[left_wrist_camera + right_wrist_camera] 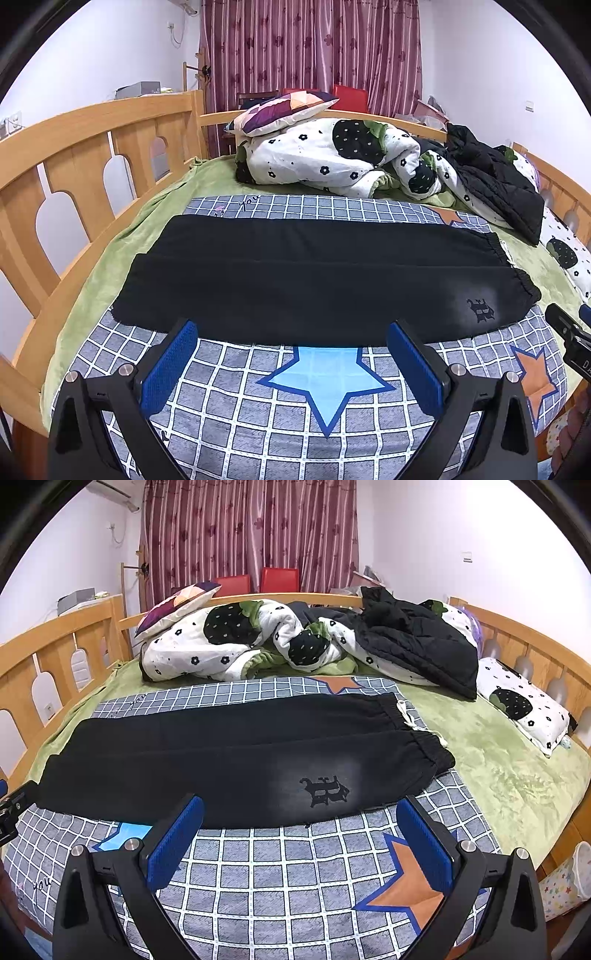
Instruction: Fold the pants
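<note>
Both claws released: left gripper [291,341] and right gripper [301,818] spread wide, hovering at the near edge of the checked blanket [229,417]. Black pants [236,760] flat across it, legs side by side, waistband [424,734] toward the right edge. Risk: pinching blanket along with cloth, dragging both.
</note>
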